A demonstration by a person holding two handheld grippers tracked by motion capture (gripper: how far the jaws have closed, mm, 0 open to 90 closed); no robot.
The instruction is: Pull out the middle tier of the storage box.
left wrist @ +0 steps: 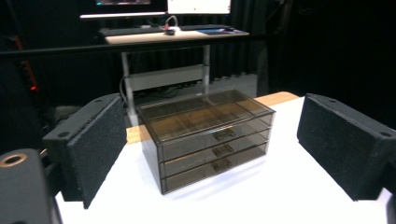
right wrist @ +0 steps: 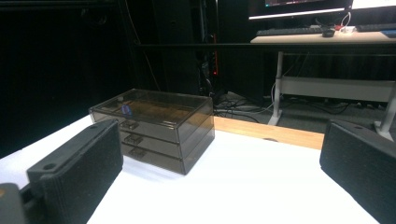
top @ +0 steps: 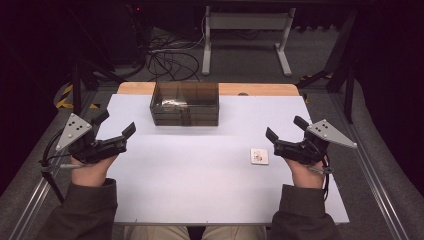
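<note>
A person sits at a table with a white top (top: 200, 170) and holds a black gripper in each hand. The left gripper (top: 116, 126) is near the left edge of the table, and its two jaws are spread wide apart with nothing between them. The right gripper (top: 287, 128) is near the right side of the table, and its jaws are spread wide too, holding nothing. Both grippers point toward the far side of the table. There, in the middle near the back edge, stands a small dark see-through box with three drawers (top: 185, 104). All three drawers look pushed in, and something small and light lies inside the top one. The box is well apart from both grippers. In the left gripper view the box (left wrist: 208, 137) shows between the two jaws, far off. In the right gripper view the box (right wrist: 154, 128) stands a bit to the left. A little white card (top: 259, 156) lies flat on the table just beside the right gripper.
</note>
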